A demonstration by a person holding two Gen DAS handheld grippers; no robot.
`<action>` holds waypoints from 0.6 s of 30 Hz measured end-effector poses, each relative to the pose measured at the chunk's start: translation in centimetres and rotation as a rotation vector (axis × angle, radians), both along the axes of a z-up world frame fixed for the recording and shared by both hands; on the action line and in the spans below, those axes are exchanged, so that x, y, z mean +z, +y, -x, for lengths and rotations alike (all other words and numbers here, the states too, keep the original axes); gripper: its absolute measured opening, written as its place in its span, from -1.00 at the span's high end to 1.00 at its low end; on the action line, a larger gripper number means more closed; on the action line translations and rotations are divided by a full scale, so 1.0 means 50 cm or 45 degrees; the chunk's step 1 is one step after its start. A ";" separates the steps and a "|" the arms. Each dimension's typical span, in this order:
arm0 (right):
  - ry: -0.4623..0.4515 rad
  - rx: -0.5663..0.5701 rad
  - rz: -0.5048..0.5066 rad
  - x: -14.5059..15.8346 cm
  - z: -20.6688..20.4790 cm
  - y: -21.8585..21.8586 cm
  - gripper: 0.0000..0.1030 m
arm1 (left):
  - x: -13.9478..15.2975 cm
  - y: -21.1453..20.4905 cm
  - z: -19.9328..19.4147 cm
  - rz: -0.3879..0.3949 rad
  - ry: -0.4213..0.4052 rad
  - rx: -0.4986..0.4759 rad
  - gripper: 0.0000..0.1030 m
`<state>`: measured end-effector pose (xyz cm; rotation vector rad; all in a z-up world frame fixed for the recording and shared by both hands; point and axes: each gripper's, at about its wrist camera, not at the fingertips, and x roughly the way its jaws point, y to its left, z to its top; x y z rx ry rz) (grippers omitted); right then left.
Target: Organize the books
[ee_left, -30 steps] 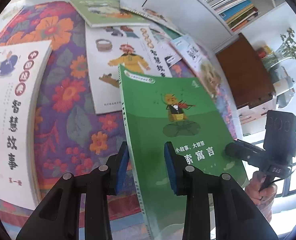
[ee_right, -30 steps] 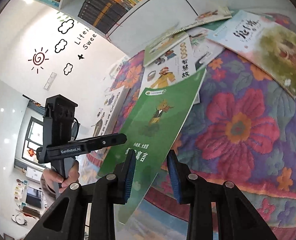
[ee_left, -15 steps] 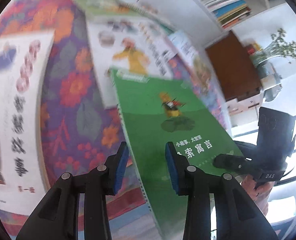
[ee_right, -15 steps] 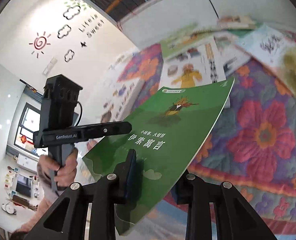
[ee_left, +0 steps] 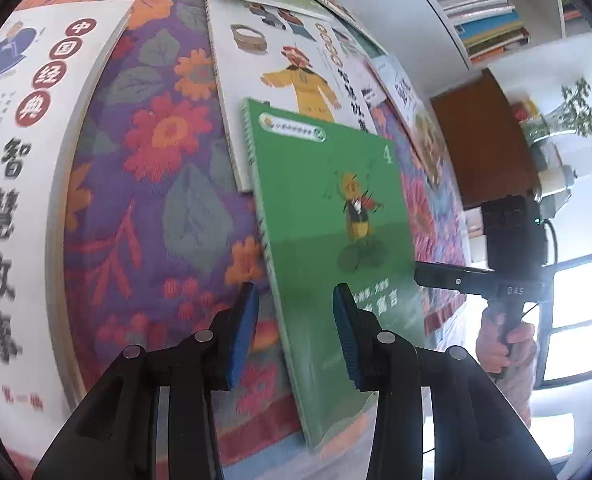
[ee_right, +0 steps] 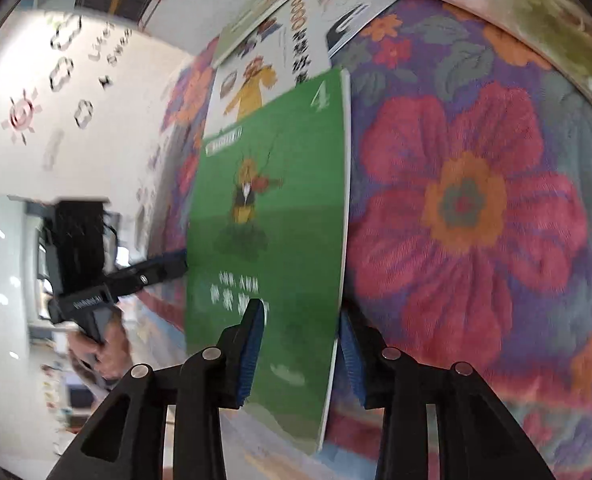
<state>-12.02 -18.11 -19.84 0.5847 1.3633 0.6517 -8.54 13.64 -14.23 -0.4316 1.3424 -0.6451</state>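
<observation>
A shelf [ee_left: 483, 4] at the upper right of the left view is seen packed with books stacked flat, spines outward. The green book [ee_left: 335, 240] is found over the near edge of the floral cloth [ee_left: 156, 208], its far corner overlapping a white book [ee_left: 280, 68] with a yellow-robed figure; whether it rests flat or is lifted cannot be told. Its long axis runs away from both cameras, the top of the cover toward the far books, the bound edge on the left, the page edge on the right. The left gripper [ee_left: 296, 332] is seen with the bound edge between its blue pads; the jaws are opening and a gap shows at the left pad. The right gripper [ee_right: 299, 352] straddles the page edge, one pad over the cover, one beneath; its jaws are opening too, and contact cannot be told through the blur. A large white book [ee_left: 20, 184] lies at the left.
</observation>
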 end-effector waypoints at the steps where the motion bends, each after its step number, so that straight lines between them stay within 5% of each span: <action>1: -0.018 0.003 -0.040 -0.005 -0.004 -0.004 0.30 | -0.001 -0.001 -0.004 0.005 0.004 0.006 0.30; 4: -0.056 -0.007 -0.035 -0.017 -0.008 -0.011 0.62 | 0.003 -0.011 -0.009 -0.026 0.018 0.018 0.30; 15: -0.196 0.126 -0.015 0.083 0.061 0.044 0.63 | 0.074 -0.019 -0.014 -0.171 -0.064 0.002 0.29; 18: -0.276 0.184 0.030 0.121 0.078 0.085 0.63 | 0.095 0.002 -0.020 -0.135 -0.089 0.017 0.27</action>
